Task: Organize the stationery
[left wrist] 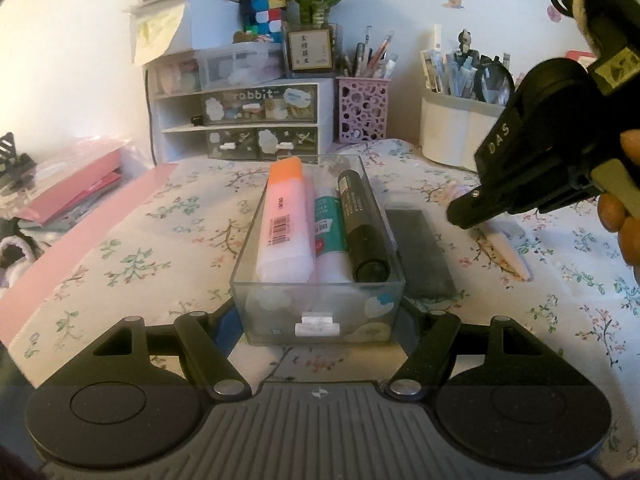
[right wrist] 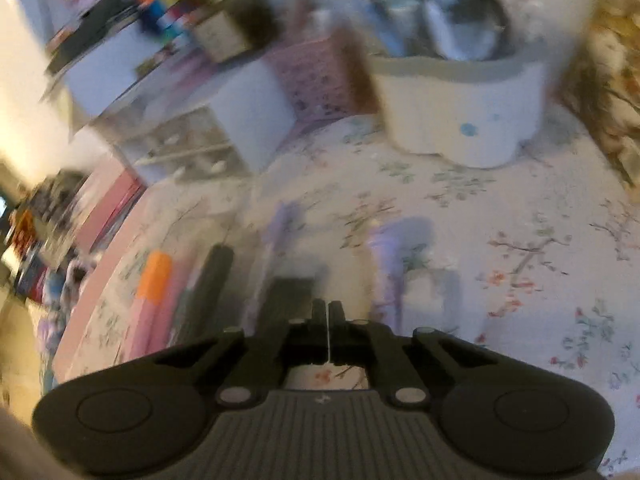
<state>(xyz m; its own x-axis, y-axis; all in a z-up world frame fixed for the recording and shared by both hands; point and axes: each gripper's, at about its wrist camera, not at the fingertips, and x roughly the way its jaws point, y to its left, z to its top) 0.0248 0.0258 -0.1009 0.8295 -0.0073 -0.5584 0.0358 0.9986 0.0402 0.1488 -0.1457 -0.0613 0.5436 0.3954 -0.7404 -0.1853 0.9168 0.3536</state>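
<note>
floral cloth – left fingers grip clear drawer, right fingers closed empty.

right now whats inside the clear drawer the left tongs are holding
Inside the clear drawer: a pink glue stick with an orange cap, a white-and-teal tube and a black marker, side by side. The drawer floor beneath them is covered.
</note>
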